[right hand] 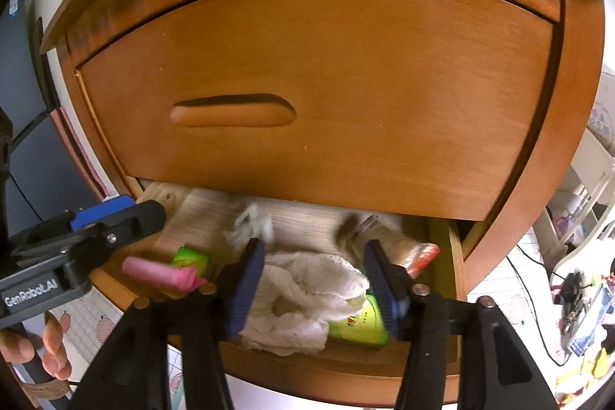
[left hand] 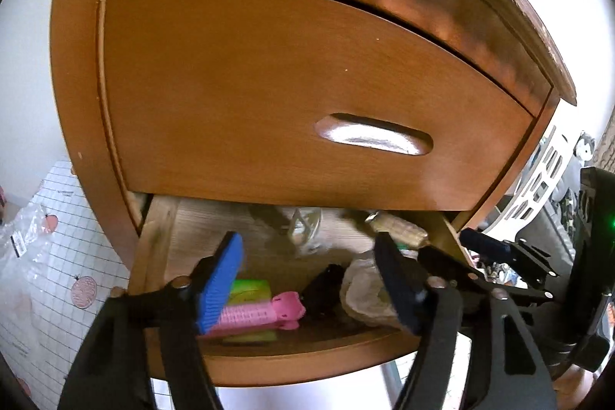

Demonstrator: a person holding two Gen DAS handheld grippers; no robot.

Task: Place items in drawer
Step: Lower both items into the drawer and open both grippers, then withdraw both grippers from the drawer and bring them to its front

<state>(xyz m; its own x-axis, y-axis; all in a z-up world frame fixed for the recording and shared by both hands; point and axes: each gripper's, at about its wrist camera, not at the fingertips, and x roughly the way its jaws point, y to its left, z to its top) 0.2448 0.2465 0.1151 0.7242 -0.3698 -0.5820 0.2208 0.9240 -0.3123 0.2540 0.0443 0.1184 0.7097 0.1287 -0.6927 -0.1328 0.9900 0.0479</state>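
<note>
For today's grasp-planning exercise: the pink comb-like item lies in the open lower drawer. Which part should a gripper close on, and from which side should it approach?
Grip the pink item across its long ribbed middle, coming down from above and in front through the open lower drawer. It lies flat and lengthwise, and the closed upper drawer overhangs the back. The open left gripper is probably nearest.

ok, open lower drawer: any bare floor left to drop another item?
Bare wood shows at the back left of the lower drawer, between its left wall and the crumpled clear plastic. The front is crowded: pink item, white cloth, green packet. Both grippers, left and right, are open.
</note>
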